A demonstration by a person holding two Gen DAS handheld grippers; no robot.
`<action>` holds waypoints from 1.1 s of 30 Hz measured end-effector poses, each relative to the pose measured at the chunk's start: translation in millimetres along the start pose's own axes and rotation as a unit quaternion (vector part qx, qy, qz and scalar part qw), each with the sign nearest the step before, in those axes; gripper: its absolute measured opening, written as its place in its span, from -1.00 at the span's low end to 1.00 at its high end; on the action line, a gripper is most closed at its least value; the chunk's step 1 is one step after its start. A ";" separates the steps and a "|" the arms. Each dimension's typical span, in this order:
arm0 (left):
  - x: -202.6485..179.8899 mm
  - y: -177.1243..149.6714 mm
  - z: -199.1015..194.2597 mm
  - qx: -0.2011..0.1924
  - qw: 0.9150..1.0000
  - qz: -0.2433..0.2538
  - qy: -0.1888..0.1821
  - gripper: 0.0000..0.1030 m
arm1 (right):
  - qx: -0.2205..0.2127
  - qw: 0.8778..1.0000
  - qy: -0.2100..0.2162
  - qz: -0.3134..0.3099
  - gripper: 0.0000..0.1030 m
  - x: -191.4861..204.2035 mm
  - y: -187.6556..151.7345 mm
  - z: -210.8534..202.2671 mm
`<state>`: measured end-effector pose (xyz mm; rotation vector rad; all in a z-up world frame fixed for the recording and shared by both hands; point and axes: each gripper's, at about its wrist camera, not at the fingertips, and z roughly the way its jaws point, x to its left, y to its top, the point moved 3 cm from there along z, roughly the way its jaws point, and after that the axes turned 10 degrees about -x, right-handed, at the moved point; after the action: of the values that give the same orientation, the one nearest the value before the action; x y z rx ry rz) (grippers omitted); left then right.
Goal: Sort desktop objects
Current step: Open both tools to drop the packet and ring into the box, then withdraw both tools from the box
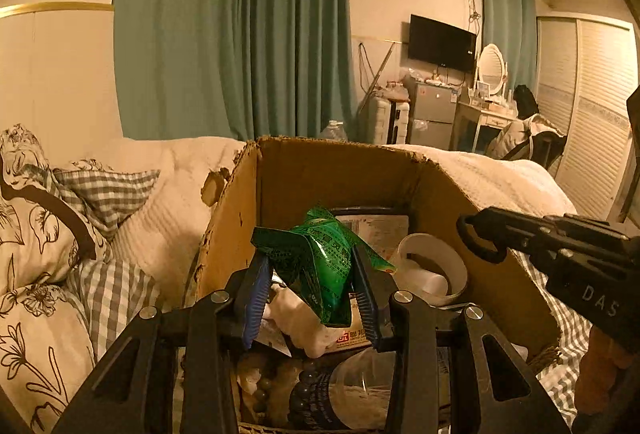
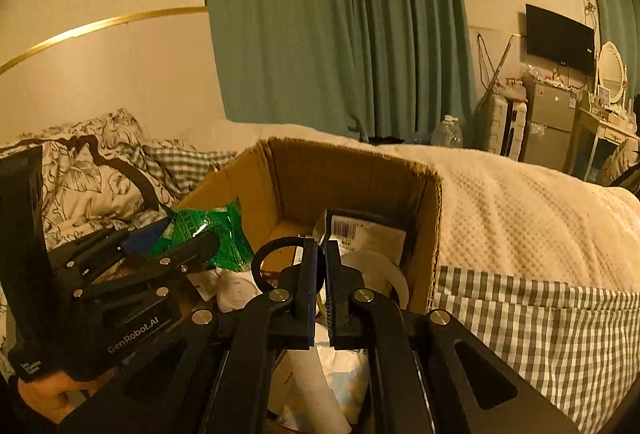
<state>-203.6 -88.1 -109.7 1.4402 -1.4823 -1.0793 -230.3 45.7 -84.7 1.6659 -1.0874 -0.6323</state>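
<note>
My left gripper [image 1: 310, 266] is shut on a crumpled green foil packet [image 1: 320, 262] and holds it above the open cardboard box [image 1: 320, 170]. The packet also shows in the right wrist view [image 2: 208, 238], in the left gripper [image 2: 176, 246]. My right gripper [image 2: 322, 262] is shut with nothing between its fingers, above the box [image 2: 360, 170]. It shows at the right in the left wrist view [image 1: 476, 234]. The box holds a roll of white tape [image 1: 432, 266], a labelled package [image 2: 360, 230], a clear plastic bottle [image 1: 352, 390], beads and white wrappers.
The box stands on a bed with a cream blanket [image 2: 520, 202], a grey checked sheet [image 2: 540, 326] and floral pillows [image 1: 32, 234]. Behind are teal curtains [image 1: 240, 34], a water jug [image 2: 446, 134], a small fridge [image 1: 434, 114] and a dressing table [image 1: 488, 118].
</note>
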 end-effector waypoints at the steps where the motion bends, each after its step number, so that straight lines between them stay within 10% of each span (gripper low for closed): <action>1: 1.0 0.0 0.4 0.001 1.000 -0.001 0.002 -0.17 | 0.004 1.000 -0.001 0.000 -0.94 -0.6 -1.6 1.4; 8: 1.8 13.0 -14.2 -0.023 1.000 0.001 0.006 -0.01 | -0.008 1.000 -0.002 0.010 -0.33 -4.0 1.9 -5.7; 22: 4.0 51.8 -72.3 -0.094 0.995 -0.017 0.000 0.20 | -0.078 0.997 -0.024 0.013 -0.15 -1.8 33.7 -68.1; 33: -10.5 71.0 -122.4 -0.142 0.990 -0.007 -0.009 0.79 | -0.128 0.991 -0.028 0.014 0.15 1.0 53.1 -126.2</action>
<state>-110.9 -84.3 -2.3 1.2459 -1.2725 -1.2590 -146.1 97.9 9.8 1.4164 -1.0213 -0.7709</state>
